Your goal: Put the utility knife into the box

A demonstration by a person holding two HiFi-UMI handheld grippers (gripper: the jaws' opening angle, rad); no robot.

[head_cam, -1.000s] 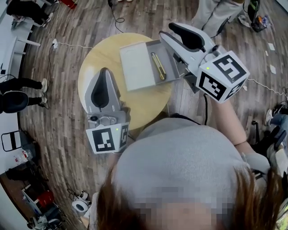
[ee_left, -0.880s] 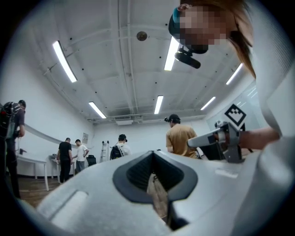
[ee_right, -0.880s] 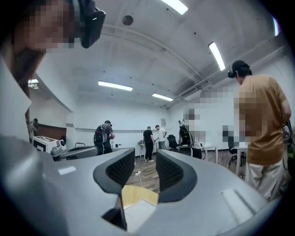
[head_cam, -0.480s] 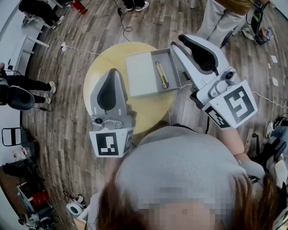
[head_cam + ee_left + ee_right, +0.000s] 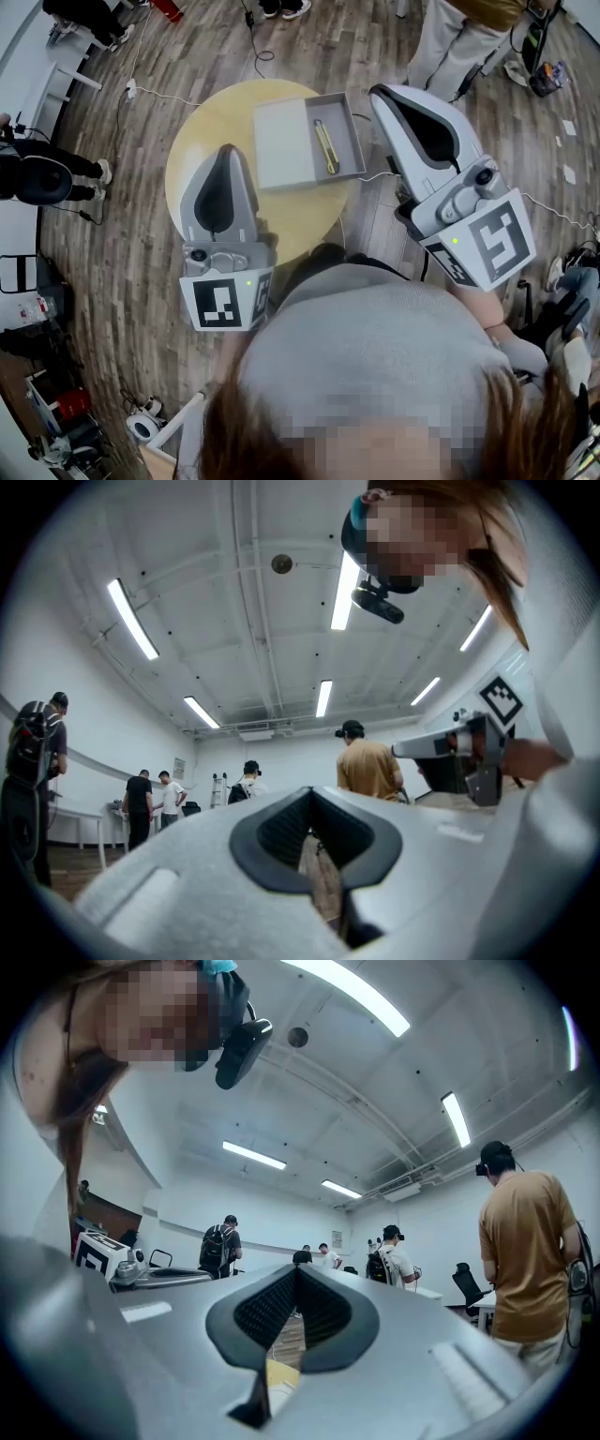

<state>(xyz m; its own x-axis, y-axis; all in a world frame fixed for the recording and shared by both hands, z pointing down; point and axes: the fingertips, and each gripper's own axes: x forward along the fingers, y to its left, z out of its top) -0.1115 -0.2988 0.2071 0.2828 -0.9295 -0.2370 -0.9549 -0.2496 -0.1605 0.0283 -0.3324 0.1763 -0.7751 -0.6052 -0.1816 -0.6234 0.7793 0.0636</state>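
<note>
On the single round table (image 5: 202,141) I count one open grey box (image 5: 281,141), with one yellow utility knife (image 5: 324,147) lying inside its tray. I hold two grippers above it: left gripper (image 5: 225,152) jaws together, empty; right gripper (image 5: 382,93) jaws together, empty.

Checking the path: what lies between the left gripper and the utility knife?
Head view: the box's pale open lid lies between left gripper and utility knife.
</note>
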